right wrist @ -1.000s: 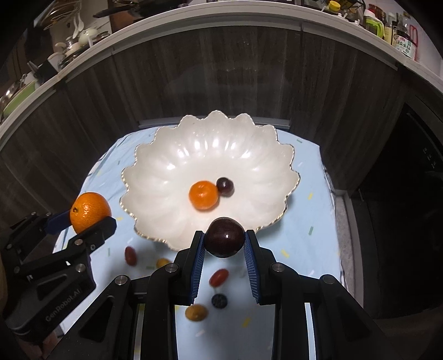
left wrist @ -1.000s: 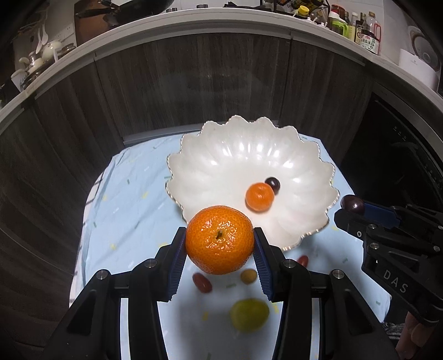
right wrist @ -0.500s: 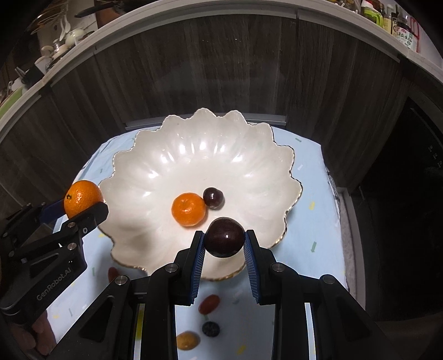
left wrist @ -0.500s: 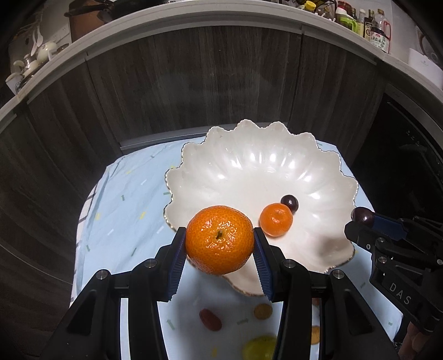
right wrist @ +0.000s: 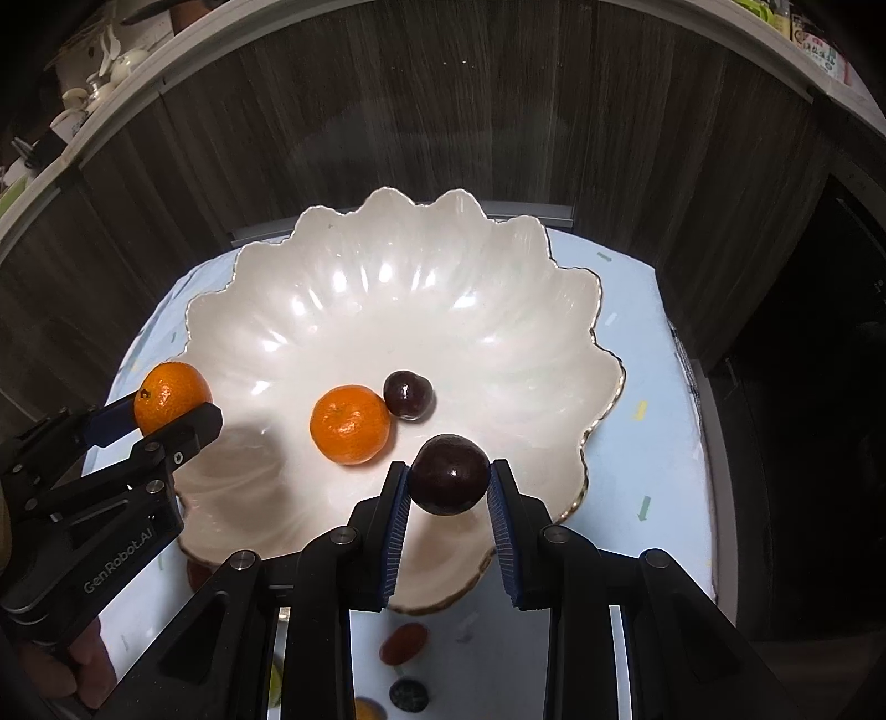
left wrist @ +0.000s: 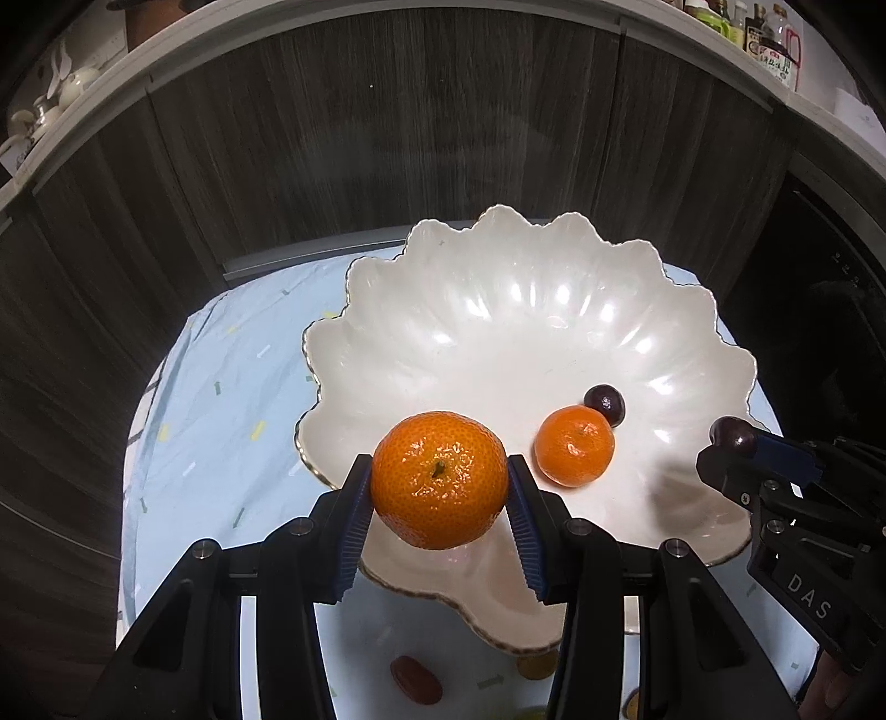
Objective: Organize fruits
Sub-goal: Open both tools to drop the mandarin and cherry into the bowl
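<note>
The setting is a home kitchen. Dark wood-grain cabinet fronts (left wrist: 387,138) run below a pale worktop edge (left wrist: 692,50). Sauce bottles (left wrist: 769,41) and white teaware (right wrist: 102,88) stand on it. A scalloped white bowl (right wrist: 387,288) rests on a patterned cloth (left wrist: 221,421).

Lit from above and ahead of both grippers: bright glare streaks across the white bowl (left wrist: 526,310), soft shadows cast beneath the fingers onto its glossy floor. Dim, near-black surroundings beyond. Sharp focus close in on the held mandarin (left wrist: 439,480) and dark plum (right wrist: 449,474). Strong fisheye bending of the counter edge (right wrist: 166,72), with dark vignetted corners.
</note>
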Action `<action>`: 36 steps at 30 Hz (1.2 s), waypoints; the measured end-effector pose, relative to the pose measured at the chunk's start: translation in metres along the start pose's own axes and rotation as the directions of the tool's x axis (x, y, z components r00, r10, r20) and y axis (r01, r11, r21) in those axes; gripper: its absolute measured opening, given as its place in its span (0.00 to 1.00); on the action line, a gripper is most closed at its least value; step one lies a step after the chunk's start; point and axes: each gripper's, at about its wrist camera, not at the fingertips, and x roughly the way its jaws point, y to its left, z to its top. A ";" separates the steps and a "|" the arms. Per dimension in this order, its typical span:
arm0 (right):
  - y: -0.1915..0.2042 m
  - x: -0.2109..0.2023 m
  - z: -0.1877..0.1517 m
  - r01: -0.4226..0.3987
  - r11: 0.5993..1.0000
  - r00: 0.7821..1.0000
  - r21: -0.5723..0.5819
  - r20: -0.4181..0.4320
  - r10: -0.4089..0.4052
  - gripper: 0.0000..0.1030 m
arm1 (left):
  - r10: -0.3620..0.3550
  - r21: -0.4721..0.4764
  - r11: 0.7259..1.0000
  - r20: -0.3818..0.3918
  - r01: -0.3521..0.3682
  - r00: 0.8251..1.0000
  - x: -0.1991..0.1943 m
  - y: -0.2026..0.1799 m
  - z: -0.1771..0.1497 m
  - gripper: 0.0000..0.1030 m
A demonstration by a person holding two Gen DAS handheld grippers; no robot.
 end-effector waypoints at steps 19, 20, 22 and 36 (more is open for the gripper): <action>0.000 -0.014 0.009 0.075 0.997 0.995 0.003 0.069 -0.075 0.74 | 0.046 -0.001 0.999 0.069 -0.046 0.997 -0.016 0.004 0.006 0.82; -0.001 -0.016 0.009 0.077 0.997 0.994 0.005 0.072 -0.077 0.75 | 0.049 -0.003 0.999 0.072 -0.049 0.996 -0.018 0.004 0.006 0.83; -0.001 -0.020 0.009 0.082 0.997 0.993 0.007 0.081 -0.082 0.77 | 0.058 -0.003 0.998 0.079 -0.058 0.995 -0.022 0.004 0.007 0.86; 0.007 -0.049 0.003 0.094 0.995 0.988 0.015 0.123 -0.096 0.79 | 0.076 -0.018 0.997 0.116 -0.075 0.990 -0.059 0.009 -0.004 0.90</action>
